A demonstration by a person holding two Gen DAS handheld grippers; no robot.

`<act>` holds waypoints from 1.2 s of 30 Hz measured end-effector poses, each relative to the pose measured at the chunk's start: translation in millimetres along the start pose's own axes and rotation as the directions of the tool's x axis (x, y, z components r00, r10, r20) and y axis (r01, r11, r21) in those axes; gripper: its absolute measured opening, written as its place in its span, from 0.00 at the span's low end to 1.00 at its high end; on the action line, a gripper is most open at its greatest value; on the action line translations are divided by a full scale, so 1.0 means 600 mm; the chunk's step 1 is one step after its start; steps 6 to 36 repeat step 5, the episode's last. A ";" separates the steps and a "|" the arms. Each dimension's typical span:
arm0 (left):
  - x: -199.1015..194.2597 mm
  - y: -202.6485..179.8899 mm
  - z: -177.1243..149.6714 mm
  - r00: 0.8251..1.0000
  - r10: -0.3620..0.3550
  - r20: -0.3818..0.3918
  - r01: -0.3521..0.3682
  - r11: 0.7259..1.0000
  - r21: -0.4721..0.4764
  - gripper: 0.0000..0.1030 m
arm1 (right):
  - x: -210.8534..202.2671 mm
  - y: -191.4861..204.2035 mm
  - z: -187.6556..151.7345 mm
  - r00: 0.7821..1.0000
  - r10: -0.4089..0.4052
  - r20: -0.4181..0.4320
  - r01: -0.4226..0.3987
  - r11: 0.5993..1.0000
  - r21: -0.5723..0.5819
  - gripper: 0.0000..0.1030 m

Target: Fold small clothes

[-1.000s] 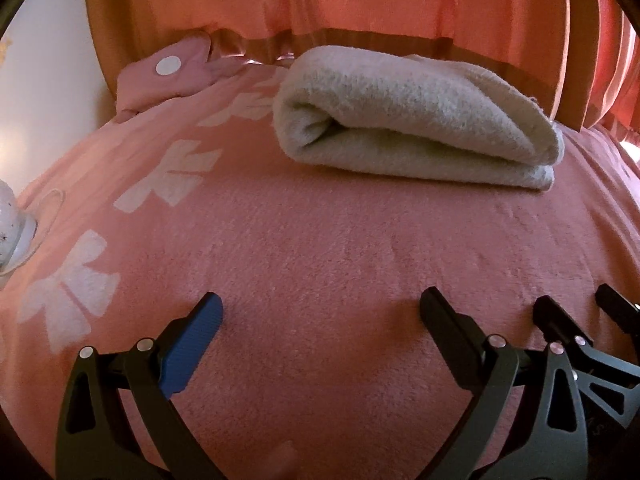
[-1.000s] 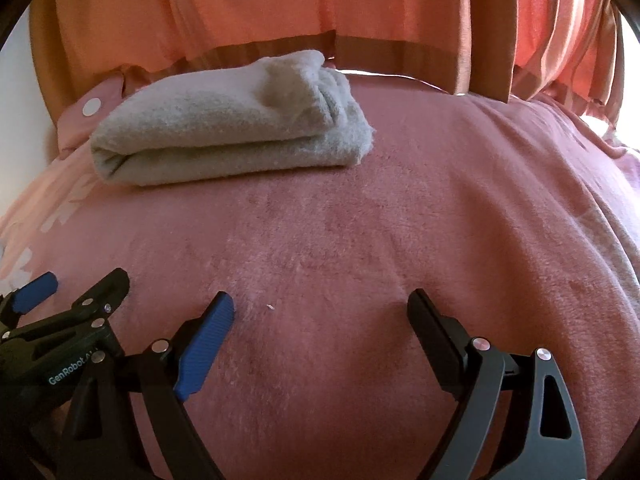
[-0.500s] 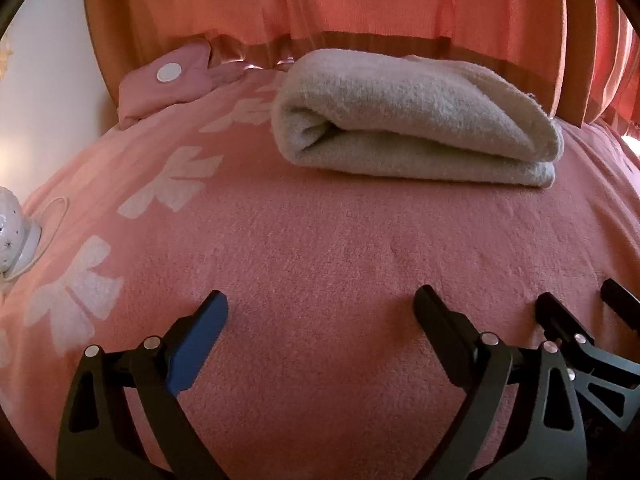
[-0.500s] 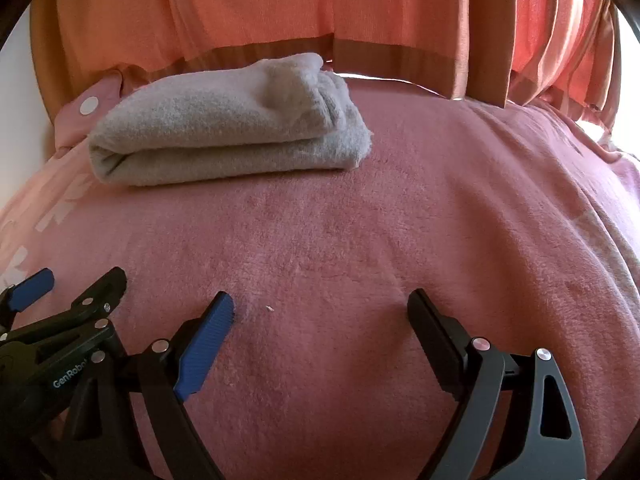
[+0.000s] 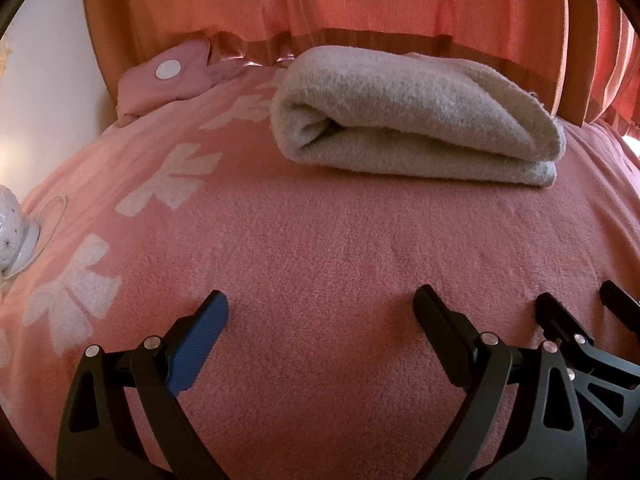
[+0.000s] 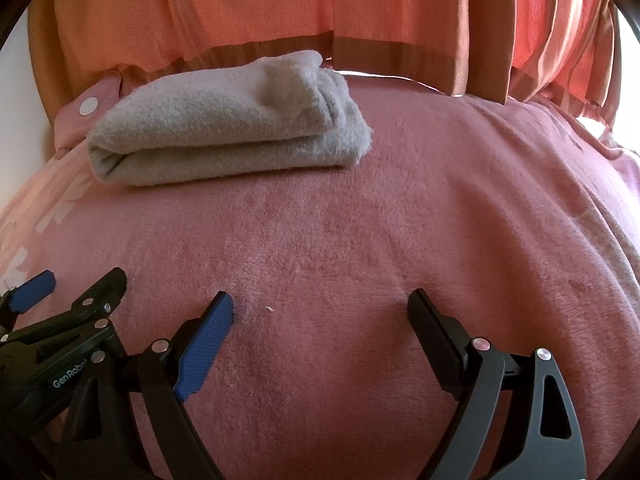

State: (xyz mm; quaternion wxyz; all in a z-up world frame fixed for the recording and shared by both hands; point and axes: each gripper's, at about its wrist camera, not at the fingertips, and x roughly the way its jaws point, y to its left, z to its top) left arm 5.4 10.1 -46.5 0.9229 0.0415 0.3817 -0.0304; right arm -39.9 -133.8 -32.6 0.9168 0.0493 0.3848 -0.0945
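A grey knitted garment [image 5: 416, 120] lies folded in a thick bundle on the pink blanket [image 5: 320, 248], far from both grippers; it also shows in the right wrist view [image 6: 228, 136] at upper left. My left gripper [image 5: 320, 312] is open and empty, low over the blanket in front of the bundle. My right gripper [image 6: 320, 308] is open and empty, beside the left one. The right gripper's fingers [image 5: 560, 320] show at the lower right of the left wrist view, and the left gripper's fingers [image 6: 96, 296] show at the lower left of the right wrist view.
Orange curtains [image 5: 360, 0] hang behind the bed, also in the right wrist view [image 6: 360, 0]. A pink pillow with a white round patch [image 5: 168, 68] lies at the back left. A white patterned object with a cord [image 5: 12, 232] sits at the left edge.
Both grippers have edged slightly forward toward the folded garment, which looks a little larger. Both stay open and empty.
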 end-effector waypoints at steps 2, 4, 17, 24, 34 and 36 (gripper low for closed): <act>0.001 0.000 0.000 1.000 0.000 0.000 0.000 1.000 -0.002 0.89 | 0.000 0.003 -0.001 1.000 -0.002 0.000 0.002 1.000 0.004 0.84; 0.002 0.002 0.000 1.000 -0.004 -0.003 0.004 1.000 -0.003 0.89 | -0.001 0.004 -0.001 1.000 -0.002 0.000 0.002 1.000 0.005 0.84; 0.003 0.003 0.000 1.000 -0.005 -0.004 0.005 1.000 -0.003 0.89 | 0.000 0.003 -0.001 1.000 -0.002 0.000 0.002 1.000 0.005 0.84; 0.003 0.003 0.000 1.000 -0.005 -0.004 0.005 1.000 -0.003 0.89 | 0.000 0.003 -0.001 1.000 -0.002 0.000 0.002 1.000 0.005 0.84; 0.003 0.003 0.000 1.000 -0.005 -0.004 0.005 1.000 -0.003 0.89 | 0.000 0.003 -0.001 1.000 -0.002 0.000 0.002 1.000 0.005 0.84; 0.003 0.003 0.000 1.000 -0.005 -0.004 0.005 1.000 -0.003 0.89 | 0.000 0.003 -0.001 1.000 -0.002 0.000 0.002 1.000 0.005 0.84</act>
